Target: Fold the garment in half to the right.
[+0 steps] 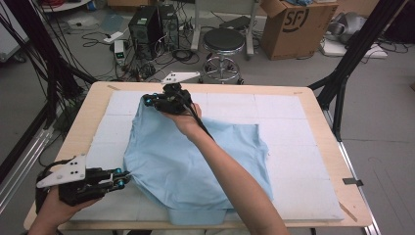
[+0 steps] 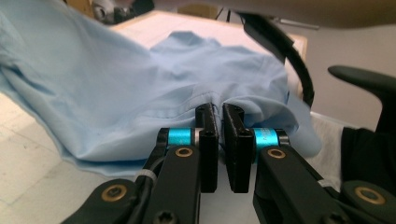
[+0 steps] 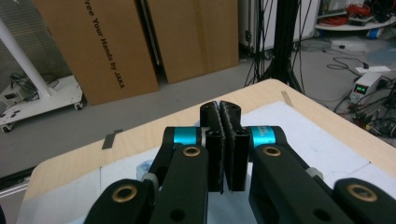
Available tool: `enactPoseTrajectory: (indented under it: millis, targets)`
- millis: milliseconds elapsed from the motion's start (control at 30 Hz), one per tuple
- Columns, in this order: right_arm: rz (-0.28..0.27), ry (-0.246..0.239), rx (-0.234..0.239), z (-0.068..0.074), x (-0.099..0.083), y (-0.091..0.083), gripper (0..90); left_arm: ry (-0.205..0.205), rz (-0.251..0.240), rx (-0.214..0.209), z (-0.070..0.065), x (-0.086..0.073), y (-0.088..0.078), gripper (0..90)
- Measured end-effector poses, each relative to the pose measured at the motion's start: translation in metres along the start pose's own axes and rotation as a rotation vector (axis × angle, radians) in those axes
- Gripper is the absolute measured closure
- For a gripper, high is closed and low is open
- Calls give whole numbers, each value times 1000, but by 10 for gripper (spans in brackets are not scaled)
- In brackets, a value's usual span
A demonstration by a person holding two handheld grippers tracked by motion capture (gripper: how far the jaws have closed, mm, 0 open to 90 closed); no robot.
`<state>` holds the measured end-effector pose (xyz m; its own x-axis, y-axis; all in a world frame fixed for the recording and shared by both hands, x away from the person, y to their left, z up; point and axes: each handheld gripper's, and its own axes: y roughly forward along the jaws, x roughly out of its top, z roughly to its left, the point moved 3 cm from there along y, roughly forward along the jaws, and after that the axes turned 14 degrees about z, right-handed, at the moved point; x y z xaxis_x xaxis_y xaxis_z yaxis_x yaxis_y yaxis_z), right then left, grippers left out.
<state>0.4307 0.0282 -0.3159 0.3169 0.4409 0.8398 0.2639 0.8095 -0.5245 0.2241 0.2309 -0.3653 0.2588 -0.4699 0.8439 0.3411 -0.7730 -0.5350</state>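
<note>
In the high view the right forearm reaches from the bottom edge up to the centre top, its right gripper point(image 1: 146, 100) pinching the far edge of a light blue shirt point(image 1: 195, 161). At lower left the left gripper point(image 1: 122, 177) pinches the shirt's near edge. The thin, soft, wrinkled cloth lies on a white padded mat point(image 1: 298, 147) over the pale wooden table point(image 1: 323, 112).

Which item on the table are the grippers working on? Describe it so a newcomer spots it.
On the wooden table lies a white mat. Spread over its middle is a light blue shirt, crumpled, the sole coloured fabric there, with one edge hanging over the table's near side.
</note>
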Motion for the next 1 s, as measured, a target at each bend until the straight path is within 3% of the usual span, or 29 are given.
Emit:
enactPoseTrajectory:
  millis: [333, 733, 1000]
  targets:
    - [-63, 4, 63, 8, 5, -4, 888, 22, -13, 7, -7, 9, -9, 851]
    - [-49, 14, 53, -3, 4, -15, 887, 22, -13, -19, -12, 19, 4, 851]
    - [-30, 47, -3, -13, 0, -28, 887, 10, -33, -34, -14, 28, 19, 851]
